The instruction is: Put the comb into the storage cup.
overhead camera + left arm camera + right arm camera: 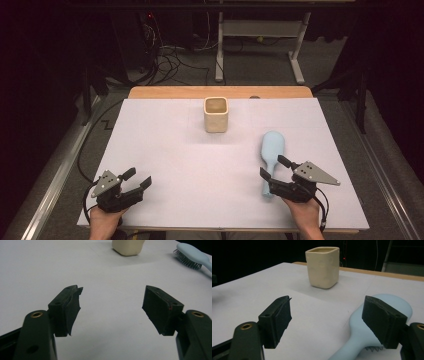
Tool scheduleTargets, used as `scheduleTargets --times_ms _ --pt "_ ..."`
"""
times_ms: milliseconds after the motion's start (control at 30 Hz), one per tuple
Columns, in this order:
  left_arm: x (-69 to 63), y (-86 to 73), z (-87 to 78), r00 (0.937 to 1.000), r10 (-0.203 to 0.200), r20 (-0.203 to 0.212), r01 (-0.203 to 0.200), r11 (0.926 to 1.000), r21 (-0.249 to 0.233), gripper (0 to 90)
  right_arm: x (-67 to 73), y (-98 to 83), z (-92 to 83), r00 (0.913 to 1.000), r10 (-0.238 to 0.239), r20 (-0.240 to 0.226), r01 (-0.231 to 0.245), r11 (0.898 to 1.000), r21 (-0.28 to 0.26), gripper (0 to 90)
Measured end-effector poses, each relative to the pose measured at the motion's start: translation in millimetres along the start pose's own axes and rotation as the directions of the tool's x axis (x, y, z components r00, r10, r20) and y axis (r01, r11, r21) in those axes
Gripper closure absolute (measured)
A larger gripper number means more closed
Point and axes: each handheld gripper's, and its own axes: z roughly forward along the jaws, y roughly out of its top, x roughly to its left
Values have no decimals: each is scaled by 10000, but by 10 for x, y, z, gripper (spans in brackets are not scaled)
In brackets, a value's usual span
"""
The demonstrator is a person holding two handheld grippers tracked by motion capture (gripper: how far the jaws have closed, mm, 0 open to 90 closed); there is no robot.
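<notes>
A light blue hairbrush lies bristles down on the white sheet at the right, its handle pointing toward the near edge. My right gripper hovers open over that handle. In the right gripper view its jaws stand wide apart, and the brush runs under the right jaw without either pad touching it. A cream square cup stands upright at the middle back, seen ahead in the right gripper view. My left gripper rests open and empty at the near left, its jaws over bare sheet.
The white sheet covers a wooden table whose far edge shows behind the cup. From the left gripper view the cup and the brush lie far off. Cables and a desk frame sit on the floor beyond.
</notes>
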Motion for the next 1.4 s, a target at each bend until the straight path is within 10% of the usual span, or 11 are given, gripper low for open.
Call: scheduleTargets --times_ms 467,667,933,1400 --pt "-9 8 11 9999 45 153 -45 10000 14 305 177 104 266 9990 -31 -445 49 9991 412 246" --pt "-20 6 13 9998 75 192 -75 10000 7 305 159 168 316 9993 278 -246 -240 9898 1403 273" --pt "17 10 1 9985 -550 63 550 9985 -72 316 91 292 385 9971 596 -483 -450 9642 2613 278" --pt "-21 14 20 9994 -297 159 297 9996 9 313 79 329 415 9985 525 -168 -406 9066 4200 275"
